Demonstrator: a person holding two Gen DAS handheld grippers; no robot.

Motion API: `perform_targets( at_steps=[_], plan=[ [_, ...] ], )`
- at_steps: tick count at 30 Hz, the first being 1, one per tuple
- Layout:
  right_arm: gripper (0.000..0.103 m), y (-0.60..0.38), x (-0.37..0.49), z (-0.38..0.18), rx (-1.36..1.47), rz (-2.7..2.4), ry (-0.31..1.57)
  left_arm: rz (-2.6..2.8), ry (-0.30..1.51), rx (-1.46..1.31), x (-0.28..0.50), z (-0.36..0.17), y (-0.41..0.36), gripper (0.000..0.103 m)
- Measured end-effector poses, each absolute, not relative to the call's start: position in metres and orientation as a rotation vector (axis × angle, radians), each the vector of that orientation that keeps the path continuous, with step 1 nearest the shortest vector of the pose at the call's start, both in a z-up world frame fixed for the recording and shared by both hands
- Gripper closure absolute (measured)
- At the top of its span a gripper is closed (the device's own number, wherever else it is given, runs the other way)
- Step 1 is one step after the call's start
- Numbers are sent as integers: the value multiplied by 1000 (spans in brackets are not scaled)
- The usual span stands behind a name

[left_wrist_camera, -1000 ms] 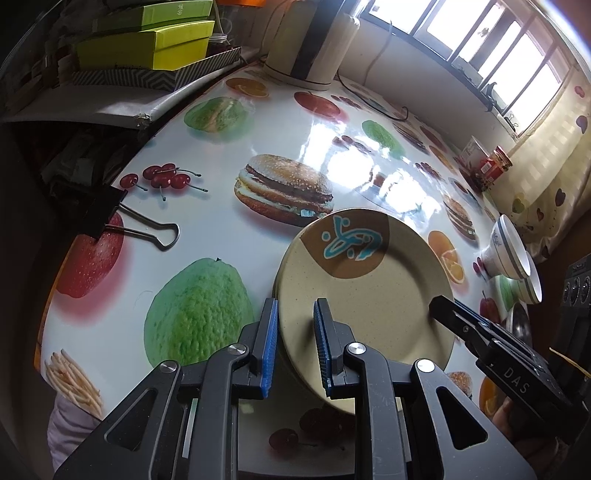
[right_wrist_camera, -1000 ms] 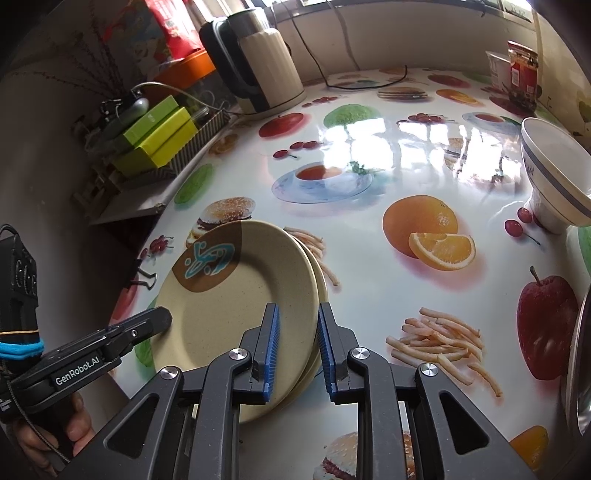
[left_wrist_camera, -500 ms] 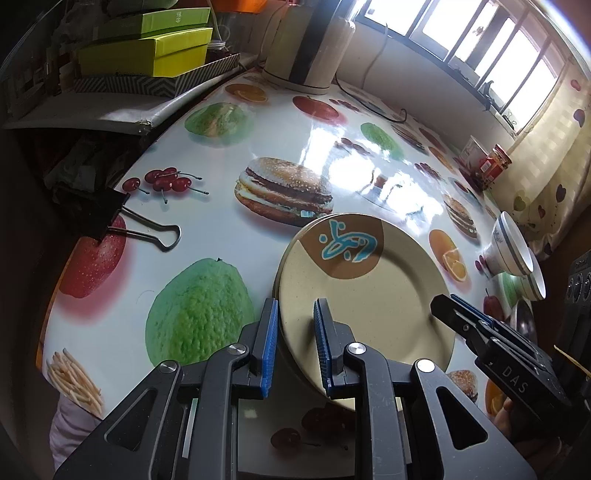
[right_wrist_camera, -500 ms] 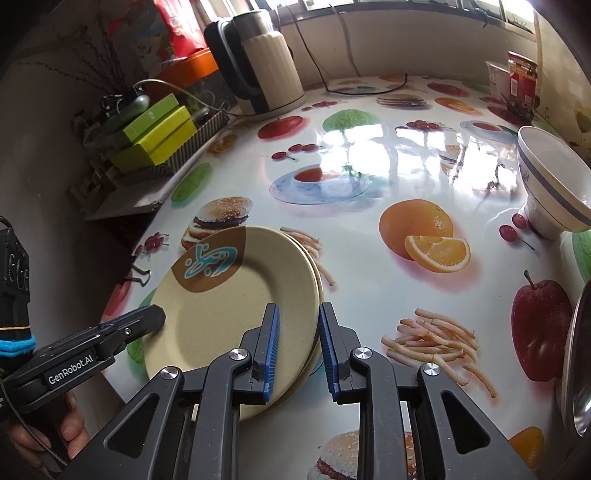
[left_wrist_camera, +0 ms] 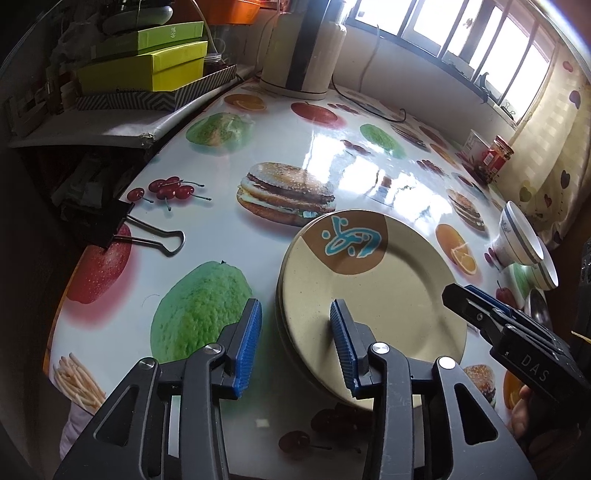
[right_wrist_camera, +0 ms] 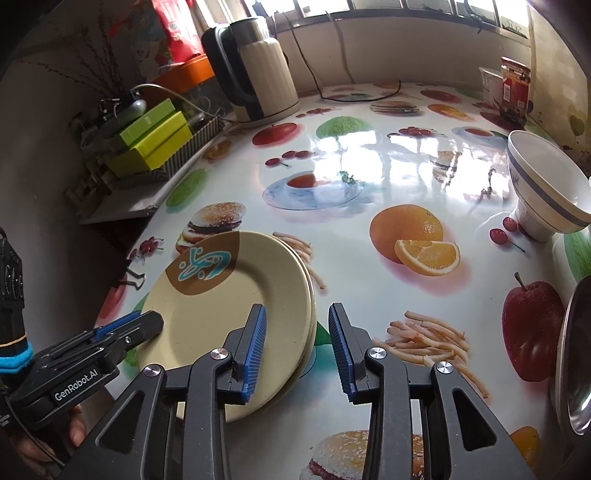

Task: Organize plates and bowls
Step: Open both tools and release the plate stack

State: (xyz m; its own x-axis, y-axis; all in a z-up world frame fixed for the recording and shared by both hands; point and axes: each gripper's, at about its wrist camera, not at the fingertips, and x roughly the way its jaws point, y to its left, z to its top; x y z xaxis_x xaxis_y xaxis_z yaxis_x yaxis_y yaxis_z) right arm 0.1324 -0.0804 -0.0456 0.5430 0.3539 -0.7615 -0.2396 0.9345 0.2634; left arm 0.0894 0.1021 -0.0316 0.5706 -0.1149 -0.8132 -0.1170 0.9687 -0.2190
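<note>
Fruit-printed tabletop point(left_wrist_camera: 280, 177) carries the stacked plates point(left_wrist_camera: 369, 295). Left tongs point(left_wrist_camera: 295, 347) and right tongs point(right_wrist_camera: 297, 350) are opening, releasing the rims; next, probably the bowls point(right_wrist_camera: 543, 195).

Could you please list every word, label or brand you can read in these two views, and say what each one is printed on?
"GenRobot.AI": on the body of the left gripper, seen in the right wrist view.
"DAS": on the body of the right gripper, seen in the left wrist view.
Green box: a small mark, too small to read.
Red-labelled jar: print too blurred to read.
Plate: a blue motif, no readable letters.
</note>
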Motion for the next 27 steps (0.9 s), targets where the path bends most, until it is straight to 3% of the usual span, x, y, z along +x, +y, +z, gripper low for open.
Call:
perform_targets(
  at_steps=[12, 27],
  plan=[
    [51, -94, 133, -50, 159, 364, 919, -20, 934, -291, 82, -32, 112, 55],
    [49, -92, 143, -66, 202, 424, 969, -100, 996, -433, 92, -50, 119, 47]
  ],
)
